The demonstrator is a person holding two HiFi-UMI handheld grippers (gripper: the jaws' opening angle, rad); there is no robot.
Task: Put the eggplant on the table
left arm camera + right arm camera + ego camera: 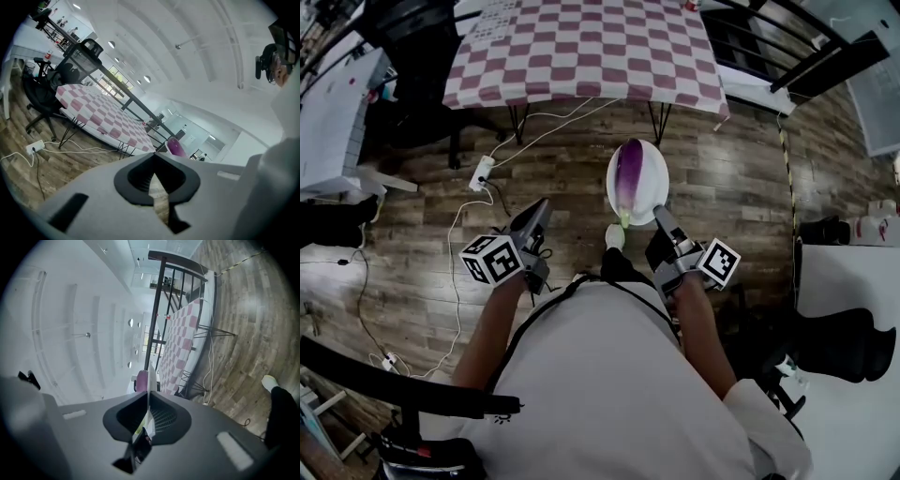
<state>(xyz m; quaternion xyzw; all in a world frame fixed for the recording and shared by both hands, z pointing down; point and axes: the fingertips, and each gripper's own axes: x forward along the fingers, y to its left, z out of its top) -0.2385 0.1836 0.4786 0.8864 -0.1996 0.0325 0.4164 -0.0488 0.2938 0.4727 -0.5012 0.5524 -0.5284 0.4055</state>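
While our right gripper (660, 215) pinches the rim of the white plate (652, 171), the eggplant (628, 171) lying on it above the floor, and our left gripper (541, 209) hangs closed and empty, we judge the carry underway, next needing a level reach to the checkered table (581, 47).

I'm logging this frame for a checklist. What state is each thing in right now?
left gripper: shut, empty.
right gripper: shut on the rim of the plate.
plate: held up, carrying the eggplant.
eggplant: lying on the plate, not yet on the table.
table: cloth-covered, no eggplant on it.
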